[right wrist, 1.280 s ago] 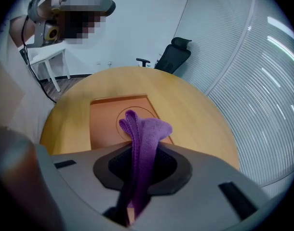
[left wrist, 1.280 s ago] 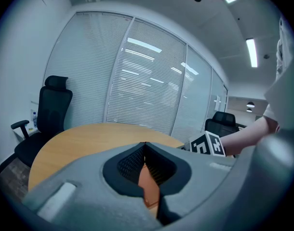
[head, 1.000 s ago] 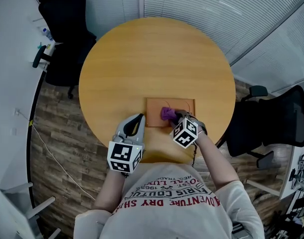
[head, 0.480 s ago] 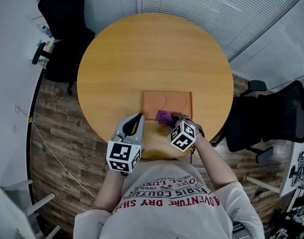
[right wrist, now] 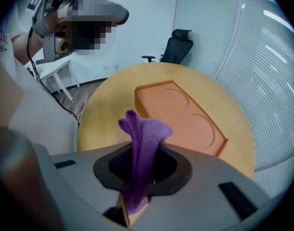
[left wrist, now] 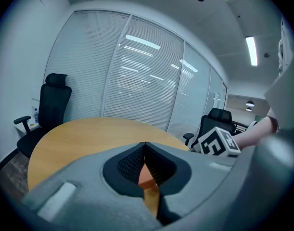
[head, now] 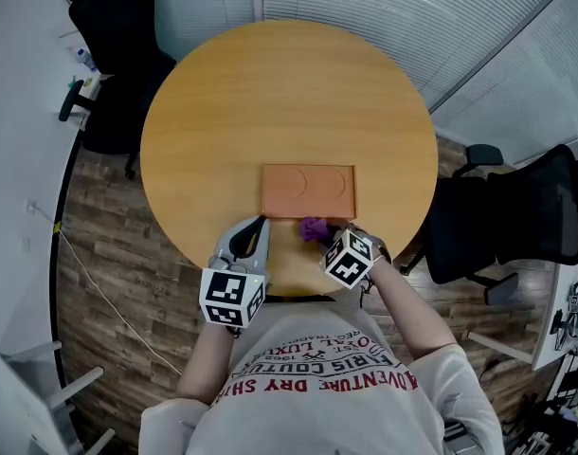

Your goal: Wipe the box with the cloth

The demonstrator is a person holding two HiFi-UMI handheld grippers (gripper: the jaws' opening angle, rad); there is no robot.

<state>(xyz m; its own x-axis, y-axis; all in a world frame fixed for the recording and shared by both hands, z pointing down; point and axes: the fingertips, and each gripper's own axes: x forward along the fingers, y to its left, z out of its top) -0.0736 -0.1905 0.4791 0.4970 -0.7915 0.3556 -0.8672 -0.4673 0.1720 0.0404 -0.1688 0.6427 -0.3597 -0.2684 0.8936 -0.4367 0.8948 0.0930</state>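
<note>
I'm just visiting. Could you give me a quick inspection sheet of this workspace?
Surface: round wooden table, no spills seen.
Job's things: flat orange box with two round imprints; purple cloth just off its near edge.
Clutter: nothing seen.
Grippers: left hand-held gripper shut, empty; right hand-held gripper shut on the purple cloth.
Cables: thin cable on the floor, left.
Surroundings: black office chairs, window blinds.
</note>
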